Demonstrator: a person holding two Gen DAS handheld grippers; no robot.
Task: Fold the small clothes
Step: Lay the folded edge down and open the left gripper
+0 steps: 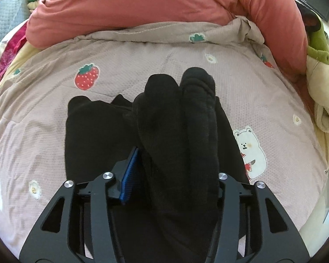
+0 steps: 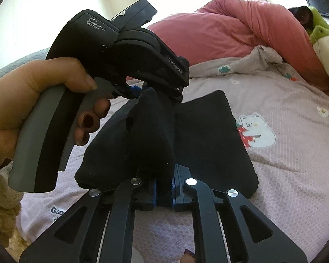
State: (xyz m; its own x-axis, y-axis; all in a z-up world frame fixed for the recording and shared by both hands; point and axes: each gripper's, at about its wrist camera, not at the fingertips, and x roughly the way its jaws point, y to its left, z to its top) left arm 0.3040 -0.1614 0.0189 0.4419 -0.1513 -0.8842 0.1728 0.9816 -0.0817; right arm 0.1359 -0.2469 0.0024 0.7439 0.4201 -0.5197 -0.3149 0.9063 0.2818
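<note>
A pair of black socks is bunched between my left gripper's blue pads, lifted above the bed. In the right wrist view the same black socks run from my right gripper, whose blue pads are shut on one end, up to the left gripper held in a hand. A flat black garment lies on the bedspread beneath; it also shows in the left wrist view.
The bedspread is pinkish-grey with strawberry and bear prints. A coral-pink duvet is heaped at the back. A green and cream plush lies at the right. Red cloth lies at the left.
</note>
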